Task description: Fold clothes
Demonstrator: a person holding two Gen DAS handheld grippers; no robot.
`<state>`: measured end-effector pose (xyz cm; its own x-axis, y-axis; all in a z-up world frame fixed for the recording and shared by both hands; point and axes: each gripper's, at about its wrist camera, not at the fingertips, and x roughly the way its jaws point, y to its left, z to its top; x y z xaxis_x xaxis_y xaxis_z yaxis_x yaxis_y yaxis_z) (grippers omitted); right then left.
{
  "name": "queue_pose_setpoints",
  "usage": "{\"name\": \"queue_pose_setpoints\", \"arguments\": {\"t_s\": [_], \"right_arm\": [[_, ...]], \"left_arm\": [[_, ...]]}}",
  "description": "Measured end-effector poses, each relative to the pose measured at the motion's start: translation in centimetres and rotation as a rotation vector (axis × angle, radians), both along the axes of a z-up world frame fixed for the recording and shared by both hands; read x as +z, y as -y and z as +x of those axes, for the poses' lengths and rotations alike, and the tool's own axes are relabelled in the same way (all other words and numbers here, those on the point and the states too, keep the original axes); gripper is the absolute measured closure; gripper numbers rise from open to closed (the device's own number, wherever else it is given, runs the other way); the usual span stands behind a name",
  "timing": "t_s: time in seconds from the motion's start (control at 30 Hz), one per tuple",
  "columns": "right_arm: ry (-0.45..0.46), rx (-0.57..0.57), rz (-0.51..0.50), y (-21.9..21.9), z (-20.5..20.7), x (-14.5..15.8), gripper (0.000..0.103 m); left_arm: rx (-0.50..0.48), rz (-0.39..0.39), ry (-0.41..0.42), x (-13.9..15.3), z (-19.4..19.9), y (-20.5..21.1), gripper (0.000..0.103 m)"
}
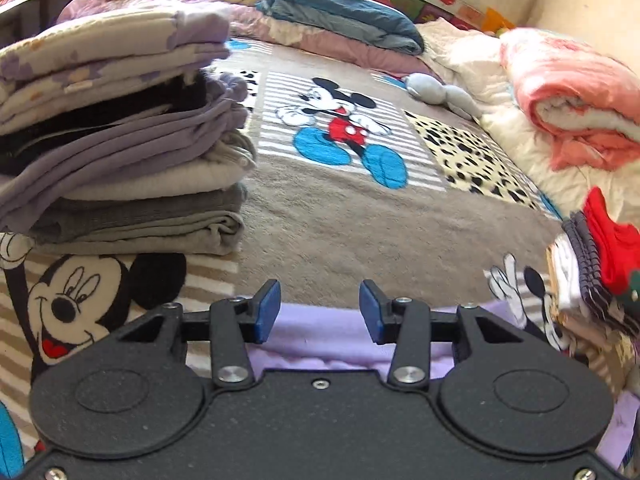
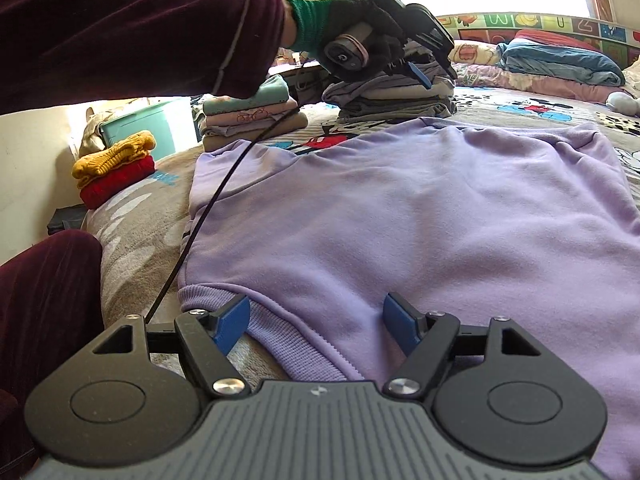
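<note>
Right wrist view: pale lilac fleece sweatshirt (image 2: 400, 208) spread flat just ahead of the right gripper (image 2: 316, 322), laid out that way, presumably, so a fold can start cleanly. Ribbed hem (image 2: 256, 320) directly between the blue pads (image 2: 232, 324), jaws standing wide apart, nothing clamped; probably poised to pinch that hem. Far ahead and up-left, the left gripper (image 2: 420, 72) raised in a black-gloved hand (image 2: 360, 20), clear of the cloth. Black cable (image 2: 208, 208) trailing across the sweatshirt's left edge.

Left wrist view: left gripper (image 1: 320, 308) with pads parted, empty, lilac cloth (image 1: 320, 336) below and behind them. Tall stack of folded grey, cream and purple garments (image 1: 132, 160) ahead-left, likely the destination pile. Cartoon-mouse printed beige blanket (image 1: 340, 220) beneath everything. No legible brand or label; only blurred alphabet letters on the far colourful border (image 2: 532, 26).
</note>
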<state>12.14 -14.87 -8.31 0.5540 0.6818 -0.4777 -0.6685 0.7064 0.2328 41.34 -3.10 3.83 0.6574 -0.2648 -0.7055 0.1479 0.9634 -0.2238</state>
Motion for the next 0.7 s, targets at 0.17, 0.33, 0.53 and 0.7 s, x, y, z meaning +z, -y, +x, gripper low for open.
{"name": "queue_pose_setpoints", "arguments": {"t_s": [0.17,0.33,0.53,0.7], "right_arm": [[0.004,-0.022,0.008,0.1,-0.4,1.2,0.032],[0.086,-0.113,-0.020,1.1,-1.5,2.8,0.032],[0.008,-0.244,-0.063,3.3,0.0,2.3,0.032],[-0.056,-0.236,-0.070,3.3,1.0,1.2,0.029]], "left_arm": [[-0.198,0.069,0.028,-1.6,-6.8,6.9,0.061],[-0.407,0.151,0.074,-4.2,-13.8,13.7,0.061],[-0.511,0.275,0.108,-7.4,-16.7,18.6,0.068],[-0.443,0.261,0.091,-8.9,-12.8,20.2,0.070]]}}
